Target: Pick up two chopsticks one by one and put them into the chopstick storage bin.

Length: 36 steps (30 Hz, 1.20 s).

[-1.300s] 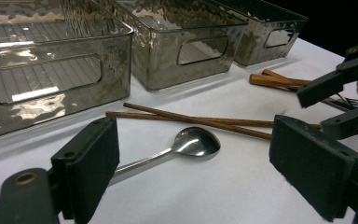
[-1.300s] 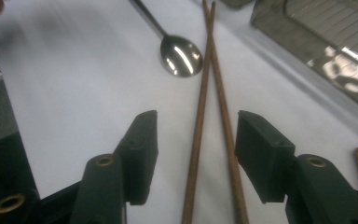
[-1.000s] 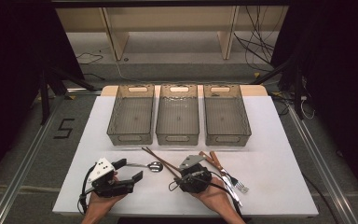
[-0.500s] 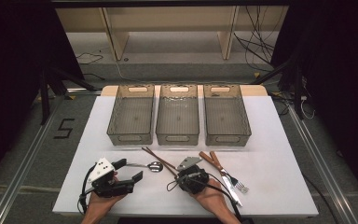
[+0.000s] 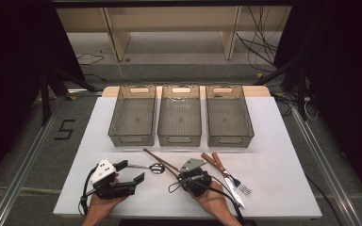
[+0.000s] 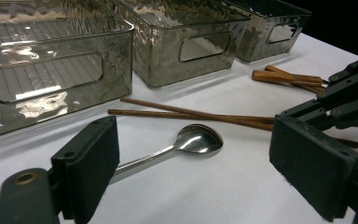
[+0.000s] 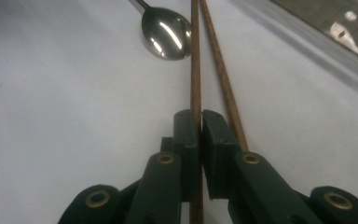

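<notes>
Two brown wooden chopsticks [image 5: 160, 160] lie side by side on the white table. My right gripper [image 5: 184, 173] is low at their near end. Its jaws have just been closing and are now shut on one chopstick [image 7: 196, 70], as the right gripper view shows [image 7: 200, 123]. The second chopstick [image 7: 221, 88] lies loose just to the right of the jaws. A steel spoon [image 5: 156, 167] rests beside the chopsticks. My left gripper [image 5: 131, 171] stands open, level with the table, and the spoon [image 6: 198, 139] lies ahead between its wide jaws [image 6: 198, 163], untouched.
Three smoky clear bins stand in a row behind the cutlery: left [image 5: 128, 139], middle [image 5: 179, 140], right [image 5: 231, 140]. A fork and a knife with wooden handles [image 5: 228, 176] lie to the right of my right hand. The table's front edge is close behind both hands.
</notes>
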Motion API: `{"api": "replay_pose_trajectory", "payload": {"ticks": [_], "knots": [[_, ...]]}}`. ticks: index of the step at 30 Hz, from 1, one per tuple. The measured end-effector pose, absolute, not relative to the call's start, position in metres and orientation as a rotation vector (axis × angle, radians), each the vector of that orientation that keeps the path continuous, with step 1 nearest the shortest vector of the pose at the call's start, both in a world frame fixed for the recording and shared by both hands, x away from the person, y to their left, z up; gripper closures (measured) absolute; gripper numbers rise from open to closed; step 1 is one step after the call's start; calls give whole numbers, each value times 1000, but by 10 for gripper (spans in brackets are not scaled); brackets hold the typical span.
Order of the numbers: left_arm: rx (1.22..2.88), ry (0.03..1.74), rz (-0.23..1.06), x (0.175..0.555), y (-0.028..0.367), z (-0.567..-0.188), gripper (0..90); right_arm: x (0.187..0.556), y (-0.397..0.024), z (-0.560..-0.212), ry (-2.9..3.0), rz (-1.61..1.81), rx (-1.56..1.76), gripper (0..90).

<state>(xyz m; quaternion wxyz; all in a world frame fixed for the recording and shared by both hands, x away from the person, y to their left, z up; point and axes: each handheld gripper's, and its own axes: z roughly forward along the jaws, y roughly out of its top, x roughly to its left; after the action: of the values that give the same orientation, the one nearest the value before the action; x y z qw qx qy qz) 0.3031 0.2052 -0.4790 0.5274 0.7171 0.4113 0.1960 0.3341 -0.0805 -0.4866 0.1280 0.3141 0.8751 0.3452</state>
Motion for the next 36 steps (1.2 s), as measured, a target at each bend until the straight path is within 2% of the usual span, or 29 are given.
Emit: {"api": "replay_pose_trajectory", "payload": {"ticks": [12, 21, 36], "knots": [[1716, 1005, 405, 306, 195, -478, 158, 329, -90, -465, 2492, 1137, 870, 854], [1660, 1047, 254, 315, 181, -473, 176, 321, -97, -451, 2428, 1239, 828, 854], [1552, 1056, -7, 336, 154, -458, 292, 309, -103, -436, 2337, 1361, 731, 853]]}}
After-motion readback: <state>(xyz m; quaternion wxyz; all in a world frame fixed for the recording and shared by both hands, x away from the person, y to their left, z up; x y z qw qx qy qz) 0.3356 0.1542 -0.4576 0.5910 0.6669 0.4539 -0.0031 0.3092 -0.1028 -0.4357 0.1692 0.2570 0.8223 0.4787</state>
